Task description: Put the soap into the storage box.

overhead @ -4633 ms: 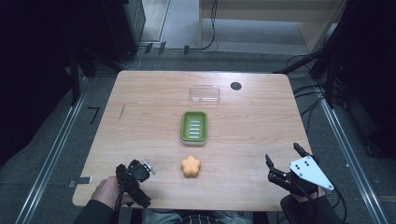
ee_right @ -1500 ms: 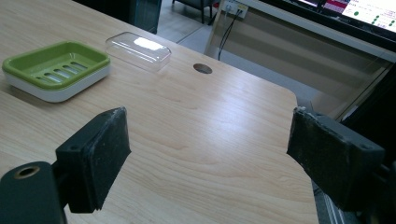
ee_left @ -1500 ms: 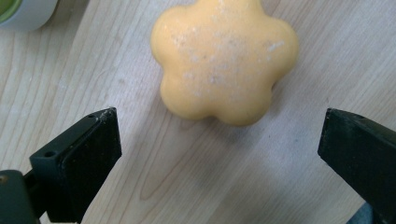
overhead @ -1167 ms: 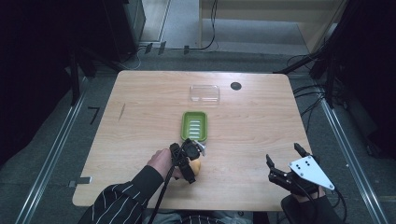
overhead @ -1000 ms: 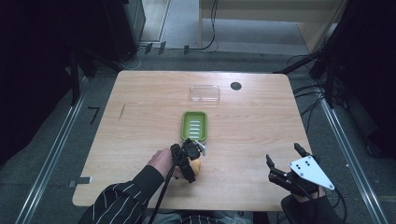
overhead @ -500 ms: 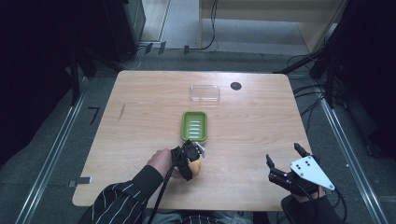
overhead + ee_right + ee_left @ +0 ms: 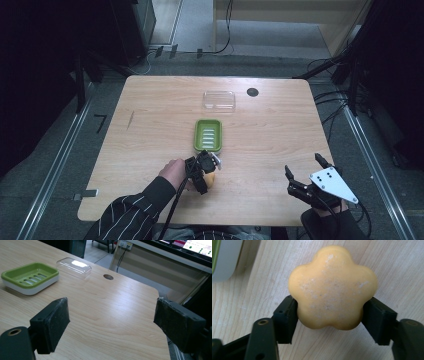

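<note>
left hand-held gripper (image 7: 329, 315) clamps the soap (image 7: 332, 287) beside the dish (image 7: 208, 135); right hand-held gripper (image 7: 305, 175) gapes near the table (image 7: 150, 100) edge.

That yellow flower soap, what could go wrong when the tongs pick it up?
1. The yellow flower-shaped soap has rounded lobes, and the left tongs pinch it only at its near part, so it might slip out or twist.
2. The green slotted soap dish sits close beyond the soap; a low carry could bump its rim.
3. The clear plastic lid lies just behind the dish and might get knocked.
</note>
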Motion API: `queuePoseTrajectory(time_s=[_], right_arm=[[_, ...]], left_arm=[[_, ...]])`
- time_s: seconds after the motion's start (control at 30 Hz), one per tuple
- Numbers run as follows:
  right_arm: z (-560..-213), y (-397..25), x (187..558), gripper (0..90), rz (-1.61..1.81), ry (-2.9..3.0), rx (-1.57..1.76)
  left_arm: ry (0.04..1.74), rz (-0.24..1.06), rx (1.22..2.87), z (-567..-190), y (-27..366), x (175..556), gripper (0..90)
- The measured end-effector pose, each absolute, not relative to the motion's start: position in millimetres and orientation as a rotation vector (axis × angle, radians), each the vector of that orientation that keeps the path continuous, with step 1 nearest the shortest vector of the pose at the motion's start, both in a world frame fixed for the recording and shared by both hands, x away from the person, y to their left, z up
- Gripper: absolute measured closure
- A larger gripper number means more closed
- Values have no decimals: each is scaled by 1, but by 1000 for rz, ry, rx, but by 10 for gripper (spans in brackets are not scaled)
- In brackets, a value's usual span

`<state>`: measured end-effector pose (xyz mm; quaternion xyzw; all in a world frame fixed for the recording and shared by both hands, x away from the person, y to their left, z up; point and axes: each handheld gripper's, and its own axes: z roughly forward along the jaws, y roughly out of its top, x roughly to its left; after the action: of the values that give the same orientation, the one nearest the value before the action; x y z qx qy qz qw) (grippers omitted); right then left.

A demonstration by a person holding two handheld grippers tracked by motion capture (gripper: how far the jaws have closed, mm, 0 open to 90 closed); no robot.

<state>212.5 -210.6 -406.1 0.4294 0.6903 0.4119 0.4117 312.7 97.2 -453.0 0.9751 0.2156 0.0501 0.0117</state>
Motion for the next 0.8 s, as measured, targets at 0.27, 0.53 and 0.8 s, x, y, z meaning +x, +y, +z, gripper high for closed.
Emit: queuePoseTrajectory(time_s=[0.27,0.53,0.8], right_arm=[[-406,-210,213,133,1036,1739,1082],[-406,-210,213,134,1037,1738,1081],[-406,-210,213,134,1038,1739,1081]], left_arm=[[672,162,3030,-455,99,312,395],[656,168,3032,-453,99,311,397],[631,165,3025,-449,99,309,397]])
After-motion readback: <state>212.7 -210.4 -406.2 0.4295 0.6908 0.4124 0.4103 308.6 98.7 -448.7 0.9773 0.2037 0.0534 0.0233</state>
